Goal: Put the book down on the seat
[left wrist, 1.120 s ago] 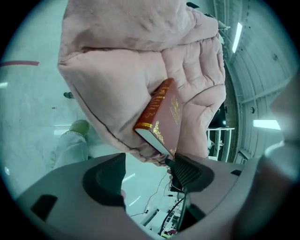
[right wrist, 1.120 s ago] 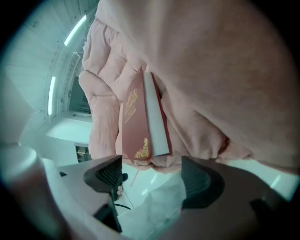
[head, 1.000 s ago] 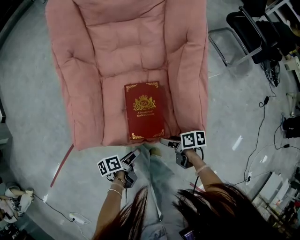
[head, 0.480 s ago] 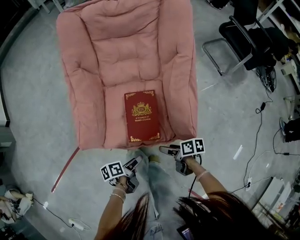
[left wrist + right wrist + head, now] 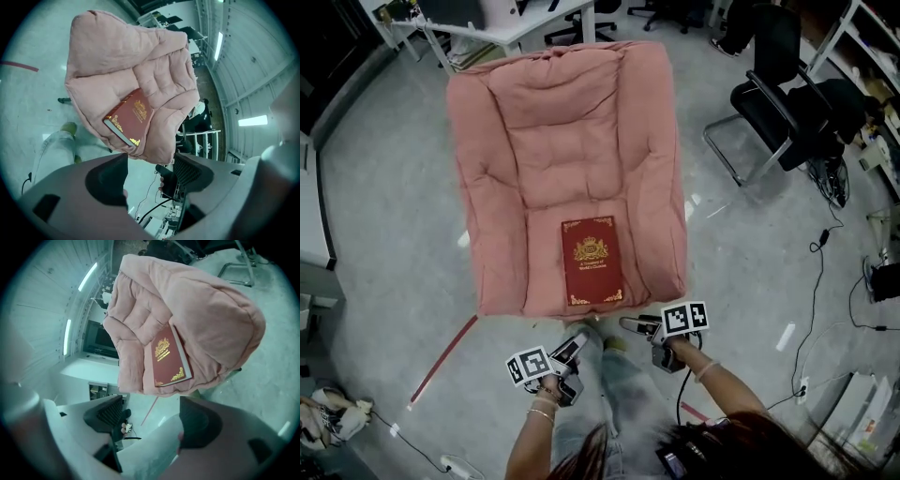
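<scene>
Beyond your left gripper point(image 5: 574, 347) and right gripper point(image 5: 630, 325), both spread and empty, the book point(image 5: 592, 261) lies lengthwise on the seat point(image 5: 534, 267).

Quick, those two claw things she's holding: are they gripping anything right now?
Left gripper: open, holding nothing.
Right gripper: open, holding nothing.
The book lies on the seat, clear of both.

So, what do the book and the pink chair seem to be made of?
The book looks like a hardcover: stiff dark red boards, leather-like or cloth, I cannot tell which, with gold stamping. The chair looks like matte pink fabric over soft padding: tufted, with seams and creases.
</scene>
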Demonstrator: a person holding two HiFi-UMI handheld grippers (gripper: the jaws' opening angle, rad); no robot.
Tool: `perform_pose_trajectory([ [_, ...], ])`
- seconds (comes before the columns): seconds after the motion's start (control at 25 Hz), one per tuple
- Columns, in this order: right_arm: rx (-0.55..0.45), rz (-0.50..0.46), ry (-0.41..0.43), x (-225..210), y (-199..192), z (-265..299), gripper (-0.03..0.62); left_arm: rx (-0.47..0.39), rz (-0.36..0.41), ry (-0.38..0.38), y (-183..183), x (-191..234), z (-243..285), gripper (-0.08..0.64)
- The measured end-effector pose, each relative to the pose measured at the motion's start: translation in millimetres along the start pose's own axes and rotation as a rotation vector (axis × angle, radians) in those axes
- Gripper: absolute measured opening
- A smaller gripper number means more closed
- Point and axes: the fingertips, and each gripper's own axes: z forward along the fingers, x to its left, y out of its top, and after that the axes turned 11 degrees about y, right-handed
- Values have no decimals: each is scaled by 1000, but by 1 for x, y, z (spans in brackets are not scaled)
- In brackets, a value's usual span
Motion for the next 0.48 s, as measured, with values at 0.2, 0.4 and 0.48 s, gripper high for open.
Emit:
perform_pose_trajectory([
  [0.2,14,-30,28,30,-10,-6,382,-35,8,-12,5,-14,-18,314],
  [0.4,-7,-53,50,56,-10,-20,382,-131,11,-13,21,-30,-37,296],
  [0.48,-28,-58,67,67,-7,-24,382,-144,10,-35,23,-38,-45,296],
])
